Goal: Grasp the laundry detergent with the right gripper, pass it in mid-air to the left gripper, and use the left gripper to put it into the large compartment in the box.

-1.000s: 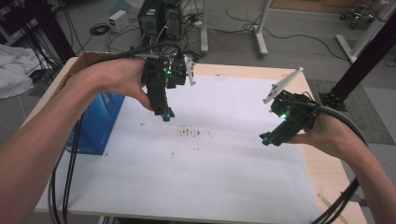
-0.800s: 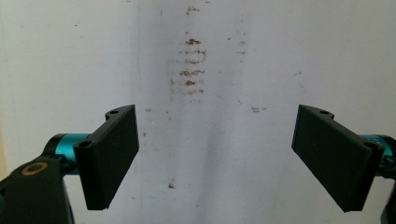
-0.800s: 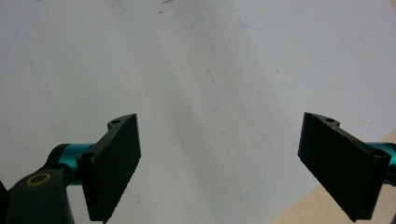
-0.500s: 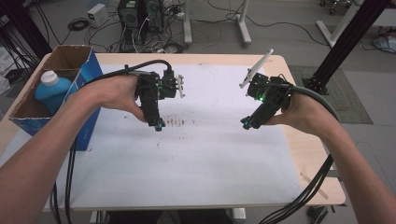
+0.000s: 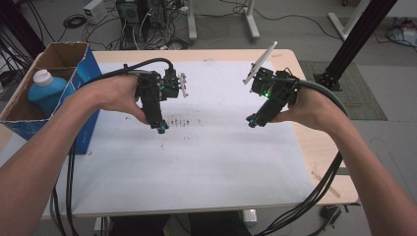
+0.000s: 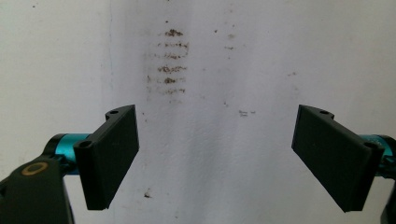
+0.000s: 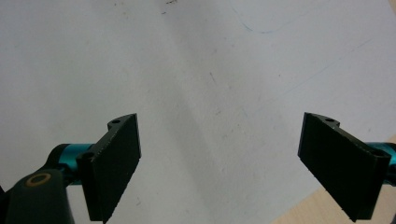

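Seen from above: left gripper point(image 5: 160, 129) held over the white sheet point(image 5: 206, 162) that covers most of the desk point(image 5: 324, 162), tips pointing down at the row of brown smudges point(image 5: 183, 121) near the sheet's middle. Fingers point(image 6: 112, 154) spread wide apart, gripping nothing; in the left gripper view, bare white sheet between them, with the smudges point(image 6: 169, 63) lying ahead and a little nearer one finger than the other. A few loose brown specks scattered around the marks.

Right gripper point(image 5: 252, 122) hovering well apart from the left one, over the right half of the sheet, tilted down and inward. Fingers point(image 7: 114, 163) likewise wide open and empty. In the right gripper view, plain sheet below, and a sliver of the desk point(image 7: 303, 210) showing as bare wood at the bottom corner, so close to the sheet's right edge there.

Between the two grippers: a broad open stretch of sheet, nothing standing on it. Toward the person, more bare sheet down to the near edge of the desk. Right of the sheet, a strip of bare wood up to the desk's rim, crossed by the cables point(image 5: 319, 191) trailing from the right gripper.

At the left edge of the desk: an open cardboard box point(image 5: 29, 98) with blue sides, a blue bottle point(image 5: 44, 91) with a white cap standing inside. Near the left forearm, well apart from the smudges. Beyond the far edge: floor with stands and wiring.
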`<move>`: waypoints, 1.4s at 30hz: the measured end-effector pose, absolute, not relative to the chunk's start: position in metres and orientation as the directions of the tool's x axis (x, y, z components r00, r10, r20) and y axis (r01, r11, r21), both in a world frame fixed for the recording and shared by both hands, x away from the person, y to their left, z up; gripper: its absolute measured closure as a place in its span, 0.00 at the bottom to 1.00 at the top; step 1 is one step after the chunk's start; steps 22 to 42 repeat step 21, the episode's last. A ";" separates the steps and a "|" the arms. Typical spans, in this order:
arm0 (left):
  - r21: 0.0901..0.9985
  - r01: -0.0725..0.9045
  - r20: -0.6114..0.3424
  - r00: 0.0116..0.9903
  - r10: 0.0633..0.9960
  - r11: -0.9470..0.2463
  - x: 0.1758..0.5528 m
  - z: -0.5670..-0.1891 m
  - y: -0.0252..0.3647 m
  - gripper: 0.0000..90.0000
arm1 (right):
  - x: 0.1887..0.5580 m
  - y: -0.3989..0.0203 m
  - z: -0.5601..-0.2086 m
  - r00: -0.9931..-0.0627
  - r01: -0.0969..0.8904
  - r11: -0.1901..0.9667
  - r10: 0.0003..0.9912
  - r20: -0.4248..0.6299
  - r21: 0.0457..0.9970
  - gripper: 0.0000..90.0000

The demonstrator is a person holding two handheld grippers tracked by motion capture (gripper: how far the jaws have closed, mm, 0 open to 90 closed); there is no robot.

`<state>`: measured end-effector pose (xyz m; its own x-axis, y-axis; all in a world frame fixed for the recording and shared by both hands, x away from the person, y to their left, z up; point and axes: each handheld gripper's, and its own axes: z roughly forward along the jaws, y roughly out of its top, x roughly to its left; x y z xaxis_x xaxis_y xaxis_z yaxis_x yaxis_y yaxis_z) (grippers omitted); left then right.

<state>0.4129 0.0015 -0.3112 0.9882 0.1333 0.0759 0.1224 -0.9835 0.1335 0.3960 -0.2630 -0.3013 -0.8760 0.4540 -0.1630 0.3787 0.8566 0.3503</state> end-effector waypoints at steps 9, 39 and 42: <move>0.134 0.124 0.069 0.989 0.134 -0.983 0.413 -0.312 0.001 0.17 | 0.397 -0.260 -0.302 -0.876 0.377 0.857 0.453 -0.164 0.351 0.14; 0.153 0.132 0.062 0.988 0.143 -0.979 0.413 -0.316 0.001 0.17 | 0.398 -0.260 -0.308 -0.868 0.387 0.838 0.472 -0.154 0.386 0.14; 0.153 0.132 0.062 0.988 0.143 -0.979 0.413 -0.316 0.001 0.17 | 0.398 -0.260 -0.308 -0.868 0.387 0.838 0.472 -0.154 0.386 0.14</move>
